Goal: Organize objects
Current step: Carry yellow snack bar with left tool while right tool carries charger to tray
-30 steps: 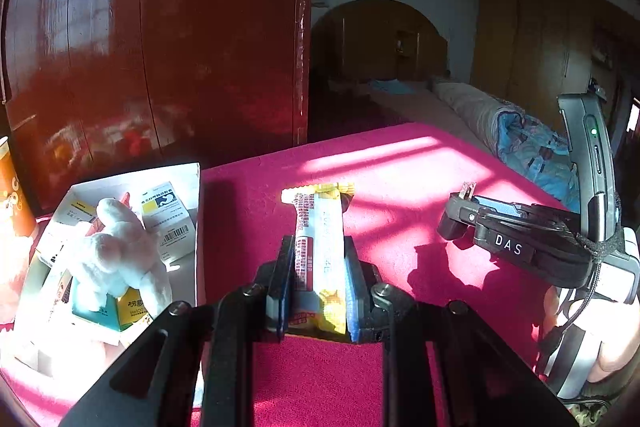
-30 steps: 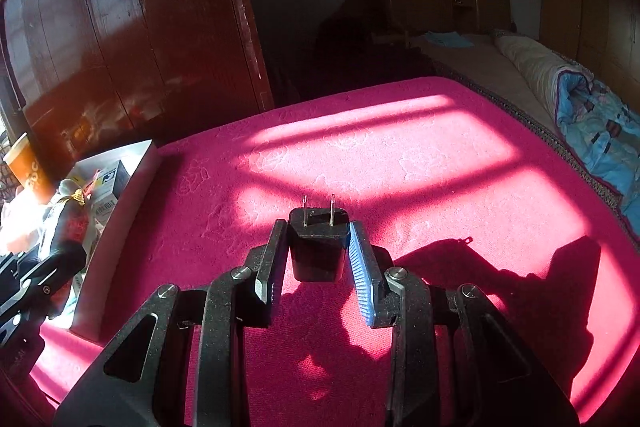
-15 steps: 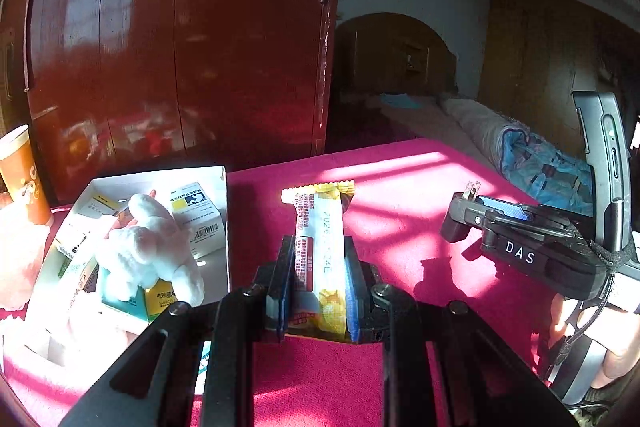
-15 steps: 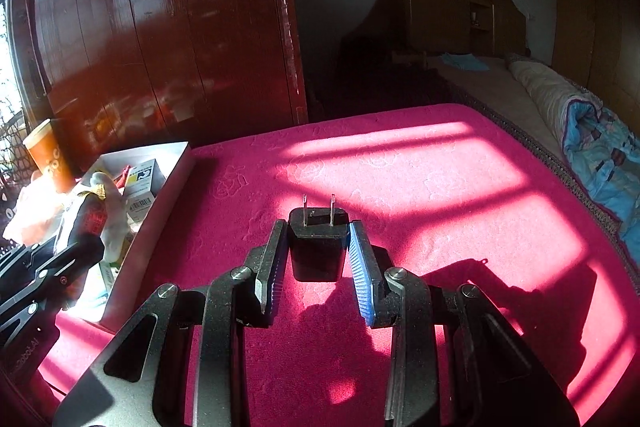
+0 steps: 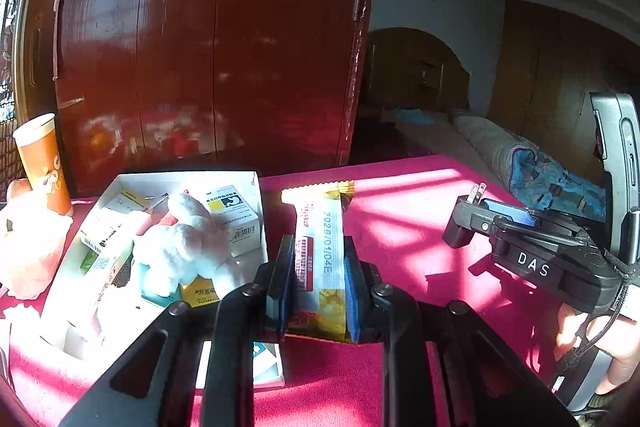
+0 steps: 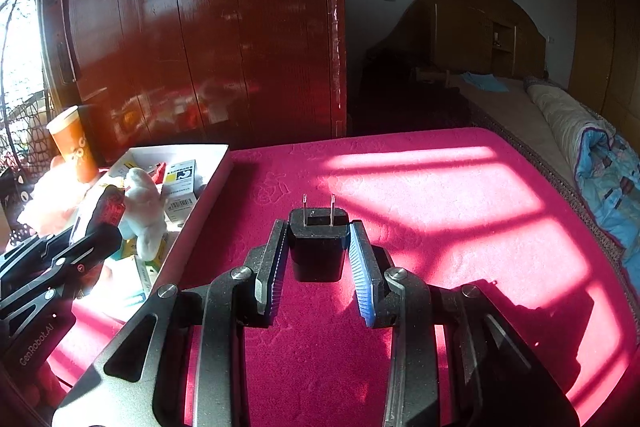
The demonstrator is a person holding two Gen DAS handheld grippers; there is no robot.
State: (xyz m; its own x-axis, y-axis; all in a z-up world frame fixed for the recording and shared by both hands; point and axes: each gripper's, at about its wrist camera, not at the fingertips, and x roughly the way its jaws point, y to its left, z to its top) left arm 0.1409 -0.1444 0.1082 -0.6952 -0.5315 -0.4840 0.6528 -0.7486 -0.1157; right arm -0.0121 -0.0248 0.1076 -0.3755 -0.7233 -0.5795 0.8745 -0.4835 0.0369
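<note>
**Over the pink bench: one thing in each pair of tongs**

Above the pink-covered bench [image 6: 420,195] two pairs of tongs are raised, each clamped on a single item. Left tongs [image 5: 316,279] grip one snack bar [image 5: 320,247] in a yellow and white wrapper, standing upright between the blue pads with a printed date facing the camera. Right tongs [image 6: 320,259] grip one black plug adapter [image 6: 318,243] by its sides, its two metal prongs pointing away from the camera. From the left wrist view that adapter shows at the right, held clear of the cloth, with a person's hand [image 5: 600,339] on the handle below it.

At the left edge of the bench sits one white open box [image 5: 256,183]. Inside it lie one white plush toy [image 5: 188,243] and several small medicine cartons, at least three, one of them bearing a yellow and black label [image 5: 230,207]. One orange paper cup [image 5: 42,159] stands upright beside the box, next to something pale pink and fluffy [image 5: 32,251]. Behind the bench stands one dark red wardrobe [image 6: 208,27], and a bed with a rolled quilt [image 6: 568,123] runs along the right.
</note>
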